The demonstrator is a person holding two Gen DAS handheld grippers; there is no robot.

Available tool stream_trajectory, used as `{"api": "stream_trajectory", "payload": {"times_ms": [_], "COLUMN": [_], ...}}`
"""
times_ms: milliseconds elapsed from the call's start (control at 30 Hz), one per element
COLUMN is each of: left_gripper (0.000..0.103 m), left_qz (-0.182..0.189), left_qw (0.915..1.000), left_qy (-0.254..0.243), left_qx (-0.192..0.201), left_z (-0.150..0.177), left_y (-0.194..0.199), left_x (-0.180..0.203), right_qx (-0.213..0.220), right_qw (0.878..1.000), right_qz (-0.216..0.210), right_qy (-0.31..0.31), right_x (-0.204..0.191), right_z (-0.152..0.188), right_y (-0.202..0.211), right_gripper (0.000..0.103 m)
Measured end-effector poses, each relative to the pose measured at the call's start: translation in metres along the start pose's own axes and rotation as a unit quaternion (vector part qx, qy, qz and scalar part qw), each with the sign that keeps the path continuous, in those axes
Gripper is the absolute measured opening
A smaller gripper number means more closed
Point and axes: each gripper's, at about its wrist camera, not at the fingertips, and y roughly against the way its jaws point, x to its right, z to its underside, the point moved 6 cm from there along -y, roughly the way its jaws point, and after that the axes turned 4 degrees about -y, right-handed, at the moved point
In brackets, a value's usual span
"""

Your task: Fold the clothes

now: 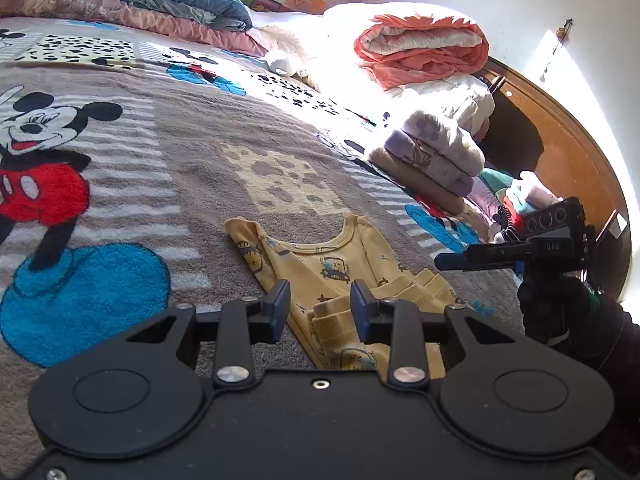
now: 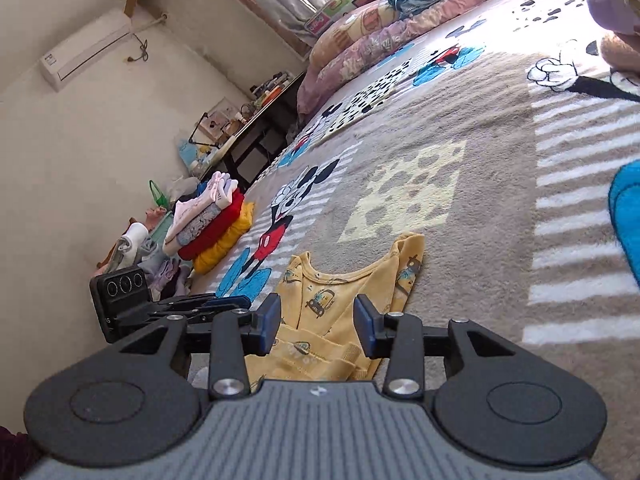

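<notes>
— Looking for the yellow shirt (image 1: 320,264)? It lies flat on the bed blanket (image 1: 160,184), neck pointing away, right in front of both tools.

— Left tool (image 1: 320,304) and right tool (image 2: 317,322) are half open, holding nothing.

Both wrist cameras sat low and close over the bed (image 1: 192,168), each looking forward along its own fingers. They shared the yellow garment (image 1: 332,272) (image 2: 320,300), and each caught the other gripper at its edge.
</notes>
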Motion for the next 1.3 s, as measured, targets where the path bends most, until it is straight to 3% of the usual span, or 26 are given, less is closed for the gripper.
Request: {"api": "stream_trajectory", "payload": {"times_ms": [133,200,267,333,533,633,700,733,900,1000,1100,1200,1300], "left_gripper": [0.039,0.037,0.031,0.031,0.031,0.031,0.019,0.015,0.015,0.015,0.015,0.009,0.005], "left_qz": [0.005,-0.012,-0.028,-0.036,-0.037,-0.045,-0.059,-0.063,-0.058,-0.058,-0.063,-0.066,-0.066], "left_qw": [0.9998,0.9996,0.9992,0.9985,0.9991,0.9985,0.9974,0.9971,0.9974,0.9974,0.9969,0.9964,0.9955], "left_qy": [0.01,0.003,-0.018,-0.035,-0.02,-0.029,-0.042,-0.044,-0.043,-0.042,-0.046,-0.053,-0.063], "left_qx": [-0.014,-0.024,-0.023,-0.022,-0.004,-0.009,-0.003,0.001,0.007,0.004,0.002,0.007,0.023], "left_z": [0.015,0.022,0.027,0.031,0.03,0.031,0.031,0.031,0.029,0.03,0.03,0.03,0.029], "left_y": [-0.001,-0.01,-0.014,-0.015,-0.013,-0.017,-0.016,-0.015,-0.013,-0.014,-0.017,-0.015,-0.01], "left_x": [0.01,0.015,0.021,0.027,0.022,0.024,0.025,0.025,0.025,0.025,0.026,0.028,0.031], "right_qx": [0.005,0.004,0.013,0.022,0.034,0.046,0.044,0.042,0.059,0.055,0.041,0.053,0.054], "right_qw": [0.999,0.998,0.997,0.995,0.984,0.981,0.982,0.98,0.953,0.964,0.976,0.977,0.967], "right_qz": [0.04,0.058,0.073,0.083,0.123,0.144,0.14,0.147,0.217,0.202,0.175,0.169,0.181], "right_qy": [-0.009,0.009,0.023,0.048,0.122,0.118,0.118,0.129,0.202,0.163,0.123,0.116,0.171], "right_x": [-0.007,-0.012,-0.013,-0.019,-0.032,-0.025,-0.024,-0.025,-0.042,-0.033,-0.022,-0.022,-0.038], "right_z": [0.031,0.038,0.043,0.048,0.059,0.058,0.059,0.061,0.067,0.063,0.063,0.062,0.066], "right_y": [-0.003,-0.007,-0.008,-0.006,-0.01,-0.011,-0.013,-0.015,-0.018,-0.018,-0.02,-0.017,-0.016], "right_gripper": [0.051,0.051,0.045,0.033,0.032,0.033,0.034,0.034,0.033,0.045,0.045,0.028,0.02]}}
